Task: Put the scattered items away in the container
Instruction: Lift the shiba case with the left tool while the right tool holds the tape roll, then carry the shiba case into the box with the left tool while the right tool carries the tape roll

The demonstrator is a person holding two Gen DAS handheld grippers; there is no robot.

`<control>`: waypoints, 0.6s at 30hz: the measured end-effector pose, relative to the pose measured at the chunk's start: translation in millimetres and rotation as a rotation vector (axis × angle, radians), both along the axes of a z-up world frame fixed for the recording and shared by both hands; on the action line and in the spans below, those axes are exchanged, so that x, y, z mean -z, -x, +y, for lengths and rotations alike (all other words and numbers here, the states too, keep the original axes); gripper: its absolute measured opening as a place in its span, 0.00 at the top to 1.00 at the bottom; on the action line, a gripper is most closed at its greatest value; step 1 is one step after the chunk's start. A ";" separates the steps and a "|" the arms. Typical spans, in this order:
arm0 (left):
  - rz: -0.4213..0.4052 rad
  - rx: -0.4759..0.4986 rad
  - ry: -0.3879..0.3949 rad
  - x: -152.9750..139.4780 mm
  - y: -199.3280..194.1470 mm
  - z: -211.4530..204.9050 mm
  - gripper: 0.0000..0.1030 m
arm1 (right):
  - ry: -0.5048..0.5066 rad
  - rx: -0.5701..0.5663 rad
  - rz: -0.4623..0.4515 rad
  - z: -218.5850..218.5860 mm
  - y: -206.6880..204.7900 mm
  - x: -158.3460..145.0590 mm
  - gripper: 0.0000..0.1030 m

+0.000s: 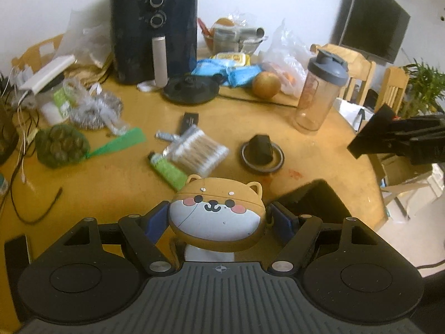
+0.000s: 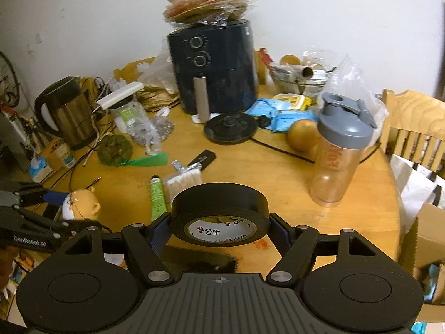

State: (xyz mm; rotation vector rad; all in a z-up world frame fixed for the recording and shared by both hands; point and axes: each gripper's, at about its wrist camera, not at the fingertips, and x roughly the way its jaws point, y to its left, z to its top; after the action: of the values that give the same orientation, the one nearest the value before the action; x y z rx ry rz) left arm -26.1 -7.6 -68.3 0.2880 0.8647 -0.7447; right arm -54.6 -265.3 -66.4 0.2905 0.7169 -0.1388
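My left gripper (image 1: 217, 218) is shut on a brown and white dog-faced case (image 1: 215, 208), its blue pads pressing both sides, above the wooden table's (image 1: 111, 189) near edge. In the right wrist view this case (image 2: 80, 203) hangs at the far left. My right gripper (image 2: 219, 222) is shut on a black tape roll (image 2: 219, 208), held flat above the table. A dark container (image 2: 200, 261) lies just under it, mostly hidden; its dark corner (image 1: 314, 203) shows beside the case. A cotton swab pack (image 1: 197, 150), a green tube (image 1: 167, 167) and a black cap on a ring (image 1: 262, 153) lie scattered mid-table.
A dark air fryer (image 1: 154, 30), kettle base (image 1: 192, 89), round fruit (image 1: 266, 85) and clear shaker bottle (image 1: 317, 94) stand at the back. Green net bag (image 1: 59, 144), foil scourers (image 1: 94, 111) and cables crowd the left. Chairs (image 2: 414, 128) and boxes sit past the right edge.
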 end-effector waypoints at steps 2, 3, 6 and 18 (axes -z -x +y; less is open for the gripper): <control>0.021 -0.020 0.006 4.0 5.7 1.7 0.26 | 0.000 -0.014 0.007 3.0 0.3 0.7 0.27; 0.036 -0.031 0.005 7.0 8.8 1.9 0.26 | -0.001 -0.023 0.002 4.4 2.3 0.9 0.27; 0.068 -0.066 0.001 13.1 19.2 4.0 0.26 | -0.010 -0.039 0.012 6.2 7.1 3.5 0.27; 0.196 -0.239 -0.034 41.9 32.9 13.1 0.26 | -0.016 -0.094 0.041 7.1 20.5 7.3 0.27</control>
State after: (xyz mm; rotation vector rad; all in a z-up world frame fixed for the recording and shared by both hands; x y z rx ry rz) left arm -59.1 5.5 -110.2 0.1391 1.0773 -0.5411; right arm -75.1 -258.2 -73.7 0.2691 0.7717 -0.0498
